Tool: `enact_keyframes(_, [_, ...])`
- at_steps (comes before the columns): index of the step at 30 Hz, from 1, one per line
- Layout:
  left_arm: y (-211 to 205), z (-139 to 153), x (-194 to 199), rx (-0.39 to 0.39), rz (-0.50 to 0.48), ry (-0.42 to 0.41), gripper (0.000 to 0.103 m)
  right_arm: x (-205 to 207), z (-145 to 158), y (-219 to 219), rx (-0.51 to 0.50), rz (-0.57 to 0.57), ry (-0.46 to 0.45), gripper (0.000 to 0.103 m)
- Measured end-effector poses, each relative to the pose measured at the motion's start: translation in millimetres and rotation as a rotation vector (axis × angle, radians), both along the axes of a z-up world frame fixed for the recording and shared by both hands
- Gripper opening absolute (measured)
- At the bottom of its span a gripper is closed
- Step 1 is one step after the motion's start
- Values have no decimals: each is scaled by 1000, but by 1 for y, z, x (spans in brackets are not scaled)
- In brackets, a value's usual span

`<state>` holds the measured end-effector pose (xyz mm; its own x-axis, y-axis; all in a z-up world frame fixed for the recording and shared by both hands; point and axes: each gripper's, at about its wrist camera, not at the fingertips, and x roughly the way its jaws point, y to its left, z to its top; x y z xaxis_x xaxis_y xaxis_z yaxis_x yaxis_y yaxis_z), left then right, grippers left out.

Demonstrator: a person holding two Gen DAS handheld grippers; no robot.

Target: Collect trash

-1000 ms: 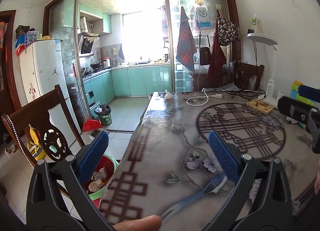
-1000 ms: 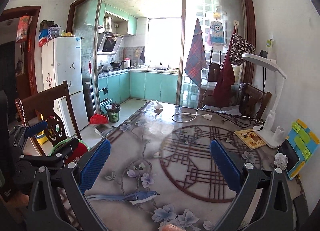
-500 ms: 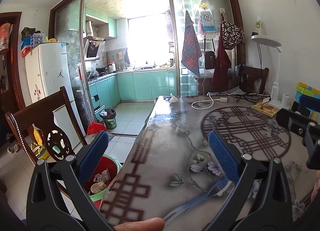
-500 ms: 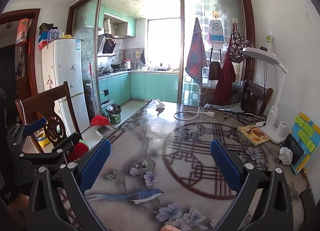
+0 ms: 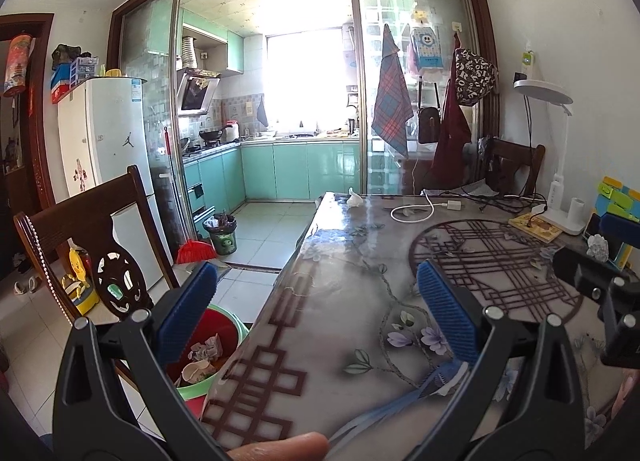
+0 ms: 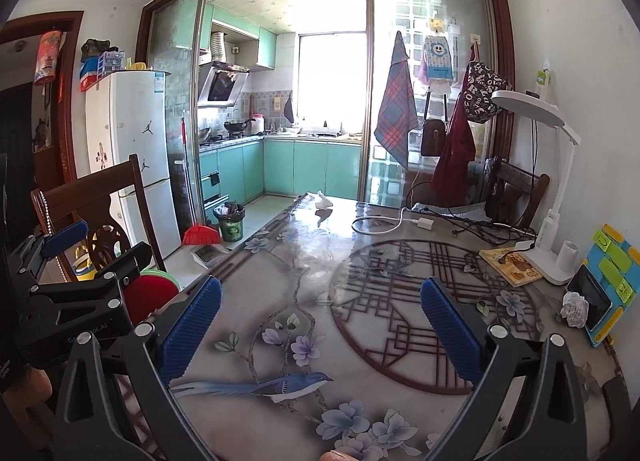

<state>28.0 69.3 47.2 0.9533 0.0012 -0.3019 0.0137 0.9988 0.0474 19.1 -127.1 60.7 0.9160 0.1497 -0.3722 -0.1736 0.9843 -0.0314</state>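
While both hand-held grippers (image 5: pixel 316 313) (image 6: pixel 320 325) gape empty, crumpled paper wad (image 6: pixel 575 309) rests on glossy floral table (image 6: pixel 304 257).

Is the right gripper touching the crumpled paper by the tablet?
Apart. The right wrist view shows the open right gripper with bare table between it and the crumpled paper.

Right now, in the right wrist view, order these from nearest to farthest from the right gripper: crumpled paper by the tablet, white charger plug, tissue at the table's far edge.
1. Crumpled paper: right side, against the tablet, nearest the right gripper.
2. White charger plug: mid-table, further back, centre-right.
3. Tissue: far edge, toward the kitchen.
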Motion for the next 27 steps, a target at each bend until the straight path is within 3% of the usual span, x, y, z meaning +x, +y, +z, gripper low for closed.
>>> enact_keyframes(27, [-1,0,0,3,-2,4,98,0,0,1,0,2,2,97])
